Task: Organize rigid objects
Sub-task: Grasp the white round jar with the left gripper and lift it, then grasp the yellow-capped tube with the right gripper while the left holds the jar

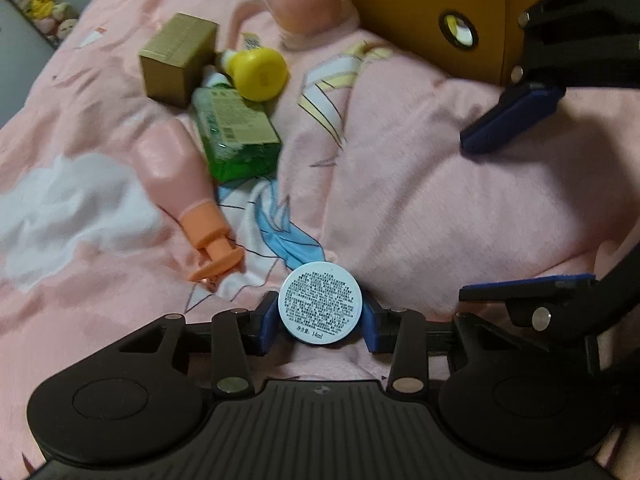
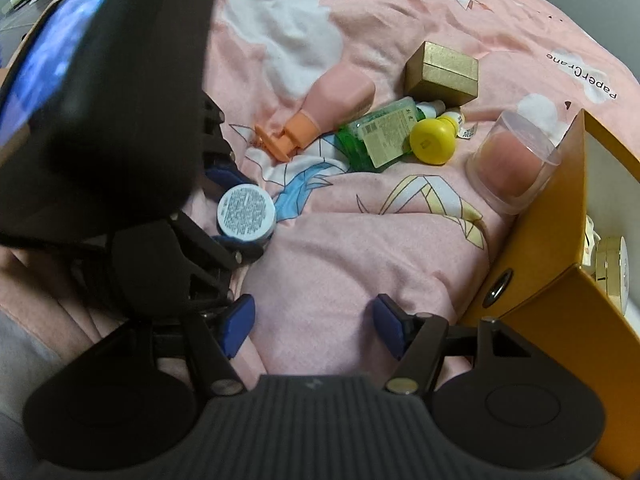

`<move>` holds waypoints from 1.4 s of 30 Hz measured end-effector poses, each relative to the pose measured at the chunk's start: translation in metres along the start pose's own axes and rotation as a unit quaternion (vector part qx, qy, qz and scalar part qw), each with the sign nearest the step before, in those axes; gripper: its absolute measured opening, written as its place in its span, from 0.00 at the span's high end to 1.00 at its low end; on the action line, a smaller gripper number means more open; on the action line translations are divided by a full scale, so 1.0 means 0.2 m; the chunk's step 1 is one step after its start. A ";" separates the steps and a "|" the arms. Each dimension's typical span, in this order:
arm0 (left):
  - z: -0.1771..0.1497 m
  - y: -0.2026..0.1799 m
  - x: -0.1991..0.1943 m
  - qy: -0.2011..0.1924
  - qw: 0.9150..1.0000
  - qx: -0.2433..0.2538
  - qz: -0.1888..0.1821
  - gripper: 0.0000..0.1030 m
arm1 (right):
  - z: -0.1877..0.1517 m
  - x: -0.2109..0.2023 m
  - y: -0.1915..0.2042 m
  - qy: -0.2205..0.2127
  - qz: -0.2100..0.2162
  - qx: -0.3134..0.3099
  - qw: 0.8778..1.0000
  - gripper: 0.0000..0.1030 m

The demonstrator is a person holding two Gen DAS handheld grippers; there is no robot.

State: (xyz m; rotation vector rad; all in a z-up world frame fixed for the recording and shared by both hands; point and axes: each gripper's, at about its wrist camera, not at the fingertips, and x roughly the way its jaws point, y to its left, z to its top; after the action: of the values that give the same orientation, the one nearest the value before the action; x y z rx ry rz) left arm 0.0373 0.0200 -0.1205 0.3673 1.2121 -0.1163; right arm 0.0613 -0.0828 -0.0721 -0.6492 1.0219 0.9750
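The left gripper (image 1: 320, 322) points down at a pink blanket (image 1: 420, 200). A little round white jar (image 1: 320, 307) sits between its two blue pads, and both pads touch the sides of the jar, so the jar is held. The right gripper (image 2: 313, 330) hangs nearby with its jaws apart and nothing in them.

A bit farther away lies a small heap: a gold box (image 1: 178, 58), a green bottle (image 1: 236, 140), a yellow-capped bottle (image 1: 260, 74) and a pink pump bottle (image 1: 176, 172) on its side. A clear cup (image 2: 516, 160) leans against an orange box (image 2: 560, 240) at the edge of the blanket.
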 end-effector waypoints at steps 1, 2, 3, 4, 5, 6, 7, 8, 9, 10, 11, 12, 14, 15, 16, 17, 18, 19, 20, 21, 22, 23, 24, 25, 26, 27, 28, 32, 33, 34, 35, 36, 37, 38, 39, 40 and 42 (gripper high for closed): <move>0.00 0.01 -0.01 -0.007 1.000 -0.009 -0.001 0.55 | 0.00 0.00 0.00 -0.002 0.001 0.002 1.000 0.36; -0.01 0.02 -0.04 -0.016 1.000 -0.020 -0.005 0.55 | 0.00 -0.01 -0.01 -0.004 0.003 0.004 1.000 0.36; -0.01 0.03 -0.06 -0.025 0.999 -0.030 -0.010 0.55 | 0.01 -0.01 -0.01 -0.006 0.004 0.006 1.000 0.36; -0.03 0.05 -0.09 -0.035 0.998 -0.044 -0.016 0.55 | 0.01 -0.01 -0.01 -0.009 0.004 0.006 1.000 0.37; -0.03 0.07 -0.11 -0.043 0.997 -0.057 -0.021 0.55 | 0.02 -0.02 -0.01 -0.013 0.002 0.004 1.000 0.37; -0.03 0.09 -0.12 -0.050 0.996 -0.071 -0.024 0.55 | 0.03 -0.03 0.00 -0.018 0.000 0.001 1.000 0.38; -0.04 0.11 -0.14 -0.056 0.994 -0.085 -0.027 0.55 | 0.04 -0.04 0.00 -0.023 -0.004 -0.002 1.000 0.38; -0.04 0.12 -0.15 -0.062 0.992 -0.101 -0.032 0.55 | 0.05 -0.05 0.00 -0.028 -0.007 -0.005 1.000 0.38; -0.05 0.15 -0.16 -0.067 0.990 -0.118 -0.039 0.55 | 0.06 -0.06 0.00 -0.032 -0.010 -0.006 0.999 0.38; -0.04 0.18 -0.17 -0.072 0.987 -0.137 -0.045 0.55 | 0.08 -0.07 0.00 -0.035 -0.013 -0.008 0.999 0.38; -0.04 0.20 -0.18 -0.077 0.983 -0.157 -0.051 0.55 | 0.09 -0.08 0.00 -0.040 -0.017 -0.011 0.999 0.39; -0.04 0.23 -0.19 -0.083 0.979 -0.176 -0.055 0.55 | 0.11 -0.08 -0.01 -0.043 -0.022 -0.014 0.999 0.39; -0.04 0.27 -0.22 -0.100 0.970 -0.213 -0.056 0.55 | 0.15 -0.09 -0.02 -0.048 -0.037 -0.014 0.998 0.40; -0.03 0.29 -0.22 -0.109 0.966 -0.229 -0.054 0.55 | 0.17 -0.08 -0.02 -0.048 -0.046 -0.012 0.998 0.42; -0.02 0.32 -0.23 -0.118 0.961 -0.244 -0.052 0.55 | 0.19 -0.07 -0.04 -0.047 -0.056 -0.009 0.997 0.42; -0.01 0.33 -0.24 -0.125 0.957 -0.255 -0.052 0.55 | 0.21 -0.06 -0.05 -0.048 -0.066 -0.005 0.997 0.42; -0.01 0.35 -0.24 -0.131 0.954 -0.265 -0.052 0.55 | 0.23 -0.05 -0.07 -0.051 -0.080 0.007 0.995 0.42; 0.00 0.36 -0.24 -0.136 0.950 -0.276 -0.050 0.55 | 0.25 -0.04 -0.09 -0.056 -0.089 0.021 0.994 0.42; 0.00 0.38 -0.24 -0.140 0.947 -0.285 -0.051 0.55 | 0.27 -0.03 -0.11 -0.059 -0.091 0.034 0.993 0.42; 0.01 0.40 -0.24 -0.143 0.944 -0.292 -0.052 0.55 | 0.28 -0.02 -0.13 -0.061 -0.092 0.046 0.993 0.42; 0.01 0.41 -0.24 -0.145 0.941 -0.300 -0.054 0.55 | 0.29 0.00 -0.14 -0.064 -0.094 0.054 0.992 0.42; 0.01 0.43 -0.23 -0.144 0.939 -0.306 -0.057 0.55 | 0.30 0.01 -0.14 -0.070 -0.100 0.056 0.991 0.42; 0.02 0.44 -0.22 -0.143 0.937 -0.312 -0.060 0.55 | 0.31 0.01 -0.14 -0.075 -0.107 0.054 0.990 0.42; 0.03 0.46 -0.20 -0.141 0.935 -0.319 -0.063 0.55 | 0.32 0.02 -0.13 -0.076 -0.115 0.053 0.989 0.42; 0.02 0.48 -0.19 -0.140 0.932 -0.326 -0.065 0.55 | 0.33 0.04 -0.14 -0.075 -0.123 0.056 0.988 0.42; 0.02 0.50 -0.19 -0.140 0.929 -0.334 -0.068 0.55 | 0.34 0.05 -0.15 -0.075 -0.127 0.064 0.987 0.42; 0.02 0.51 -0.19 -0.142 0.927 -0.341 -0.069 0.55 | 0.35 0.06 -0.17 -0.077 -0.126 0.076 0.986 0.42; 0.02 0.56 -0.15 -0.138 0.922 -0.356 -0.068 0.55 | 0.36 0.10 -0.24 -0.074 -0.114 0.116 0.984 0.50; 0.02 0.57 -0.15 -0.137 0.921 -0.358 -0.069 0.55 | 0.37 0.12 -0.26 -0.072 -0.116 0.124 0.983 0.54; 0.02 0.57 -0.14 -0.137 0.920 -0.361 -0.070 0.55 | 0.37 0.14 -0.27 -0.070 -0.116 0.132 0.982 0.54; 0.02 0.58 -0.14 -0.137 0.920 -0.361 -0.069 0.55 | 0.38 0.15 -0.28 -0.070 -0.114 0.138 0.981 0.55; 0.03 0.58 -0.13 -0.137 0.919 -0.363 -0.069 0.55 | 0.39 0.16 -0.29 -0.070 -0.110 0.144 0.981 0.55; 0.03 0.58 -0.13 -0.138 0.919 -0.363 -0.068 0.55 | 0.40 0.18 -0.30 -0.071 -0.106 0.148 0.981 0.55; 0.04 0.59 -0.12 -0.137 0.919 -0.363 -0.068 0.55 | 0.41 0.19 -0.30 -0.072 -0.104 0.149 0.981 0.56; 0.05 0.59 -0.12 -0.137 0.919 -0.365 -0.067 0.55 | 0.42 0.20 -0.31 -0.073 -0.103 0.150 0.981 0.57; 0.05 0.59 -0.11 -0.138 0.918 -0.367 -0.065 0.55 | 0.43 0.21 -0.31 -0.074 -0.104 0.152 0.980 0.58; 0.07 0.60 -0.11 -0.138 0.918 -0.367 -0.061 0.55 | 0.45 0.24 -0.32 -0.075 -0.108 0.156 0.979 0.59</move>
State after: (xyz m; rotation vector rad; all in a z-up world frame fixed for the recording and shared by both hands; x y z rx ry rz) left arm 0.0751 0.1254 -0.0706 -0.3747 0.9158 0.1778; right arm 0.1644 -0.0200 -0.0790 -0.4075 0.9242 0.6454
